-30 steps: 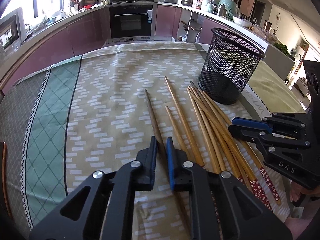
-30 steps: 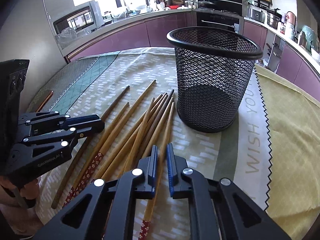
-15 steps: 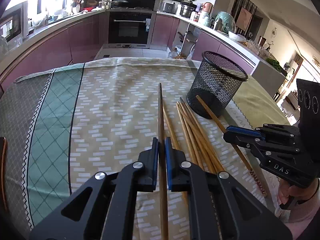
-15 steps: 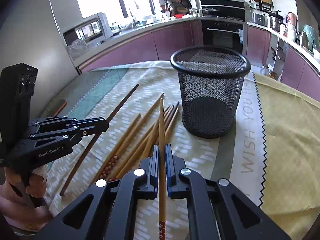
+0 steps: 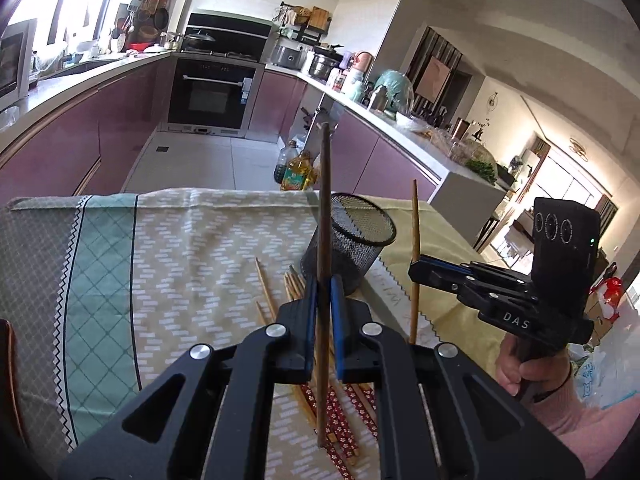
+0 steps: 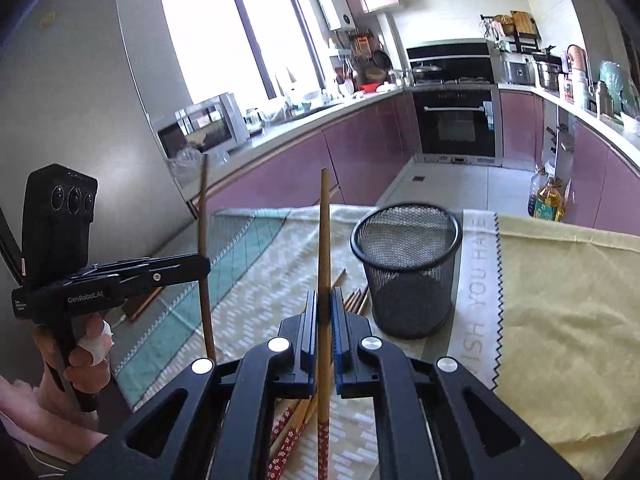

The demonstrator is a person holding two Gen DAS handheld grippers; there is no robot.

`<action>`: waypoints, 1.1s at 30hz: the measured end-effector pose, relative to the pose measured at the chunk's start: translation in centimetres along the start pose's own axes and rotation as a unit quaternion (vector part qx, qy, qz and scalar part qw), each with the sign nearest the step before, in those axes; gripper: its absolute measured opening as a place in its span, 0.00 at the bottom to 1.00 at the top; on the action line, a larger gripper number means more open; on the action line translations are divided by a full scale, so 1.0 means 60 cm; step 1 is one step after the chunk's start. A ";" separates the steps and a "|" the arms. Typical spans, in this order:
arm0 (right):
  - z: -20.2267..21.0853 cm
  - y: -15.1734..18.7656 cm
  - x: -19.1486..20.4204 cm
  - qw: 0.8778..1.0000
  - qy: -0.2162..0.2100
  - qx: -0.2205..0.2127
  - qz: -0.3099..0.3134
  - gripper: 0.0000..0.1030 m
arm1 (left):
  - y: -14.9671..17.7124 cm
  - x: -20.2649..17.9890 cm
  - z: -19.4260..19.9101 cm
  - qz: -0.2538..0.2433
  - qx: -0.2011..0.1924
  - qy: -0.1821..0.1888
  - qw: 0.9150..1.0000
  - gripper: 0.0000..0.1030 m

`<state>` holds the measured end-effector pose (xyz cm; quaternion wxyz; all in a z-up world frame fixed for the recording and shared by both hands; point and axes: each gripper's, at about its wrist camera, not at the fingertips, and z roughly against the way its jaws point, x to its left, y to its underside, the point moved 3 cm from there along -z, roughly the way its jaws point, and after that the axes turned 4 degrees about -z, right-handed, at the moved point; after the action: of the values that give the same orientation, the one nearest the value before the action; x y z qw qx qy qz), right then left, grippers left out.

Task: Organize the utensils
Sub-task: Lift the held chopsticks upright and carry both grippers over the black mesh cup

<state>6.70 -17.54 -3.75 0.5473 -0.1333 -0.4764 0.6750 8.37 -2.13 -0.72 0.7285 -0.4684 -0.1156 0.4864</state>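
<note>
My left gripper is shut on a dark brown chopstick and holds it nearly upright above the table. My right gripper is shut on a light wooden chopstick with a red flowered end, also raised upright. Each gripper shows in the other's view: the right gripper to the right, the left gripper to the left. A black mesh cup stands just ahead, right of both sticks. Several more chopsticks lie on the cloth beside the mesh cup, under the grippers.
A patterned tablecloth with a teal band covers the table; a yellow cloth lies to the right of the cup. Oil bottles stand on the floor beyond the table edge. Purple kitchen cabinets ring the room.
Both grippers closed on a chopstick each and rose from the table. The two sticks lifted off the cloth and tipped up to nearly vertical; the cup now sits lower and farther in view.
</note>
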 end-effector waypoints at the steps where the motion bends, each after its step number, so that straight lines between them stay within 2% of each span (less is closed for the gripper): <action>1: 0.005 -0.007 -0.001 1.000 -0.003 -0.006 0.000 0.05 | -0.005 -0.005 0.009 0.000 -0.008 0.008 1.000 0.07; 8: 0.028 -0.053 0.001 0.999 -0.009 -0.045 0.006 0.05 | -0.060 -0.021 0.039 -0.007 -0.059 0.024 0.998 0.07; 20: 0.072 -0.160 -0.017 0.994 0.005 -0.108 0.034 0.05 | -0.180 -0.063 0.021 -0.036 -0.112 0.025 0.993 0.07; 26: 0.071 -0.187 -0.046 0.991 0.015 -0.127 0.028 0.05 | -0.220 -0.084 -0.007 -0.056 -0.111 0.019 0.992 0.07; 33: 0.050 -0.199 -0.069 0.991 0.024 -0.130 0.023 0.05 | -0.227 -0.096 -0.060 -0.077 -0.080 0.001 0.994 0.07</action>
<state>13.42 -23.22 5.77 0.5212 -0.2303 -0.5434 0.6164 15.95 -10.08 9.82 0.7239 -0.5157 -0.1888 0.4175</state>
